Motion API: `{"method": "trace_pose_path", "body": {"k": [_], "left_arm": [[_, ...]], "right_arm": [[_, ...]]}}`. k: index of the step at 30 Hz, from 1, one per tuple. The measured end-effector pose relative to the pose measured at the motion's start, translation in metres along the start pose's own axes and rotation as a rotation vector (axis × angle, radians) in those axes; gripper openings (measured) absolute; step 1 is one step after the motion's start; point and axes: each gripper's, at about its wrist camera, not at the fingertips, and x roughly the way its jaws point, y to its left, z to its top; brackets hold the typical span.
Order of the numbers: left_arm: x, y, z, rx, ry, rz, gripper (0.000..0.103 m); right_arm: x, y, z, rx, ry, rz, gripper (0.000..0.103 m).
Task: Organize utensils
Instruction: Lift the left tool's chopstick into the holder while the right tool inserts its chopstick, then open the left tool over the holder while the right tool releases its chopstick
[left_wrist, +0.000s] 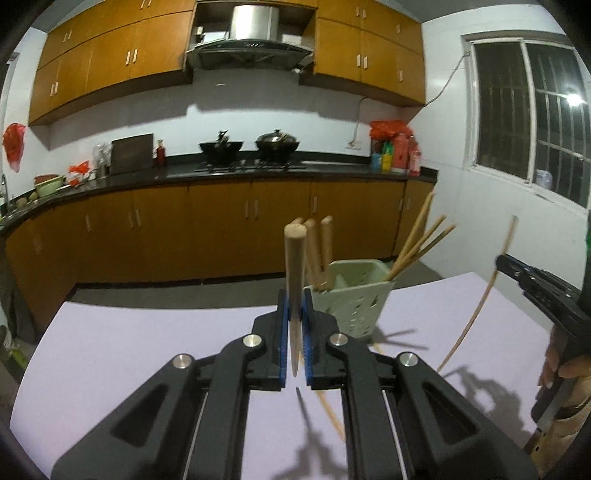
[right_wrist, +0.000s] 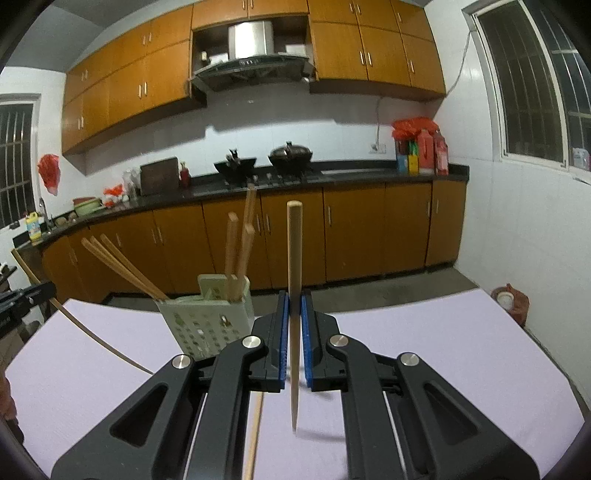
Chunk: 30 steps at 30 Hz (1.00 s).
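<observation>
Each hand-held gripper, the left gripper (left_wrist: 294, 314) and the right gripper (right_wrist: 294, 314), is a matte black plastic linkage with triangular cut-outs, round silver pivot screws, thin steel guide rods, and two fingers lined with ribbed blue pads (left_wrist: 283, 332).

Dim indoor light from overhead, cool cast. Dark window (left_wrist: 532, 114) with one glare spot. Hard multiple shadows on table (left_wrist: 147, 350). Strong fisheye bending, black vignette at corners. Background soft; slight blur on holder (left_wrist: 351, 295).
</observation>
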Motion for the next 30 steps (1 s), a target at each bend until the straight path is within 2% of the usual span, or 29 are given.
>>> {"method": "trace_pose_path", "body": {"k": [4,11,14,17,20,24,30], "left_arm": [[-0.006,-0.013,0.015,0.006,-0.026,-0.061,0.008],[-0.012,-0.036,0.064,0.009,-0.133,-0.107,0.008],[-0.004,-0.038,0.088,-0.003,-0.187,-0.088,0.008],[0.006,-0.038,0.102,-0.008,-0.22,-0.059,0.008],[0.026,-0.033,0.106,-0.018,-0.23,-0.034,0.008],[0.054,-0.028,0.097,-0.047,-0.236,-0.003,0.008],[0.088,-0.027,0.076,-0.039,-0.154,-0.021,0.008]], "right_arm": [[-0.012,0.006,0.019,0.003,-0.056,0.043,0.007],[-0.026,0.024,0.066,0.026,-0.239,0.114,0.007],[-0.018,0.029,0.083,0.05,-0.319,0.133,0.007],[-0.001,0.033,0.09,0.055,-0.36,0.125,0.007],[0.02,0.037,0.087,0.048,-0.373,0.112,0.007],[0.047,0.039,0.07,0.046,-0.334,0.108,0.007],[0.07,0.037,0.046,0.038,-0.242,0.104,0.008]]}}
